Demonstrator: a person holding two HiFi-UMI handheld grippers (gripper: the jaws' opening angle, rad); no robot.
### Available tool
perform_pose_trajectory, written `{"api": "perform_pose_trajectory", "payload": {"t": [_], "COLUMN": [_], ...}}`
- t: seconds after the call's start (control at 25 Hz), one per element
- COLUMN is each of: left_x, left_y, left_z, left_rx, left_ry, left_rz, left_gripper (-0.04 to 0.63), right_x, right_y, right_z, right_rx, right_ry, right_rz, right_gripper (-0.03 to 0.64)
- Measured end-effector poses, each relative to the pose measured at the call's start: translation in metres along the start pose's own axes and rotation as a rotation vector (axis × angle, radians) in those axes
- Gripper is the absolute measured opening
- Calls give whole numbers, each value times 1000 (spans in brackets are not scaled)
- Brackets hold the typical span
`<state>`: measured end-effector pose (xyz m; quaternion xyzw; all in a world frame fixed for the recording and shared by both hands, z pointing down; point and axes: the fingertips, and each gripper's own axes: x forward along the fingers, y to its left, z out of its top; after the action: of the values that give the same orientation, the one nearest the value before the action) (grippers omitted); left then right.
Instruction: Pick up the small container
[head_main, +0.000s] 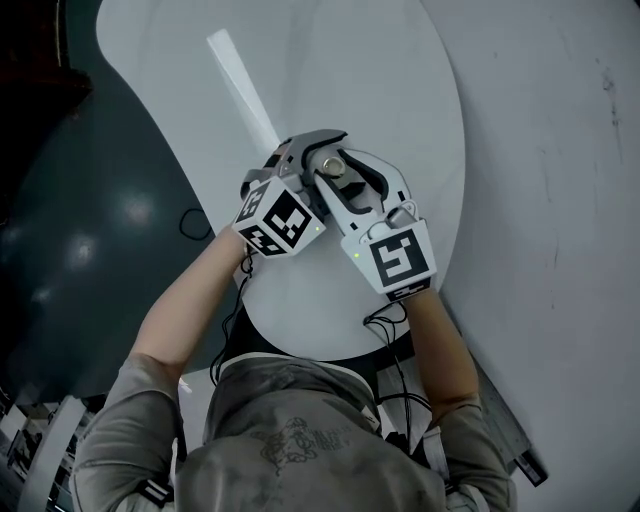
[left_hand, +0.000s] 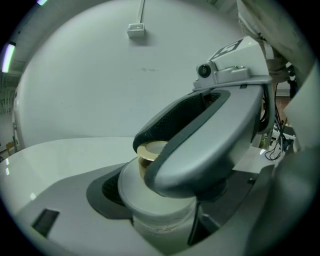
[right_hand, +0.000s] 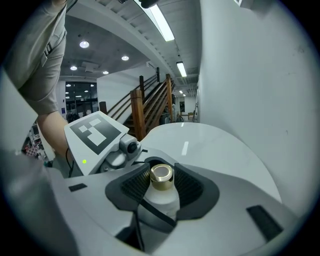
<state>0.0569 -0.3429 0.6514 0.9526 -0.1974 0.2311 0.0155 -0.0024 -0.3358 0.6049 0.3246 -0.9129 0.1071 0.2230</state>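
Fingers of both grippers are closed on the same thing, the small container (head_main: 331, 165), which sits where the two meet over the white round desk (head_main: 330, 70).

In the right gripper view, my right gripper (right_hand: 161, 183) has its fingers drawn in to a narrow gap. Their dark ribbed pads (right_hand: 134, 186) press against either side of the gold cap (right_hand: 161, 173) at the top of the container. The white body (right_hand: 161, 201) hangs below the pads, between the grey finger shells.

In the left gripper view, my left gripper (left_hand: 160, 207) holds lower down. Its fingers are spread wider and fitted round the white body, with a dark pad against the left side and a dark finger edge against the right. The right gripper's grey finger lies across the top of this view, just above the body, and covers most of the cap, so only a yellowish crescent of it shows.

From the head view I can make out little of the container beyond the round cap, since both sets of fingers wrap it and the marker cubes (head_main: 283, 220) sit in front. The container's base is cut off at the lower edge of both gripper views, so I cannot tell whether it touches the desk. My forearms run down to the lower edge of the head view, and cables (head_main: 395, 350) trail from the right gripper.
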Motion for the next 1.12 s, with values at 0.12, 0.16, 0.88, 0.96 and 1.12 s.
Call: {"api": "perform_pose_trajectory", "payload": {"t": [0.12,0.16,0.88,0.96,1.12], "left_x": [1,1,-50,-62,-84], "left_y": [0,0,-29,-37,-46], "left_z": [0,0,103,123,165], "left_rx": [-6,-11,76,82,101], "left_ry": [3,5,12,14,16], "left_rz": [25,34,71,66,65], "left_gripper": [339,339,339,339,339], "right_x": [-2,-2,-89,-106,-138], "right_y": [1,1,26,32,41], "right_z": [-2,-3,80,96,132], "right_rx": [24,26,-49,-50,-60], "right_ry": [-5,-5,-79,-87,-105], "right_rz": [8,6,-37,-37,-56], "right_gripper": [144,143,137,137,137]}}
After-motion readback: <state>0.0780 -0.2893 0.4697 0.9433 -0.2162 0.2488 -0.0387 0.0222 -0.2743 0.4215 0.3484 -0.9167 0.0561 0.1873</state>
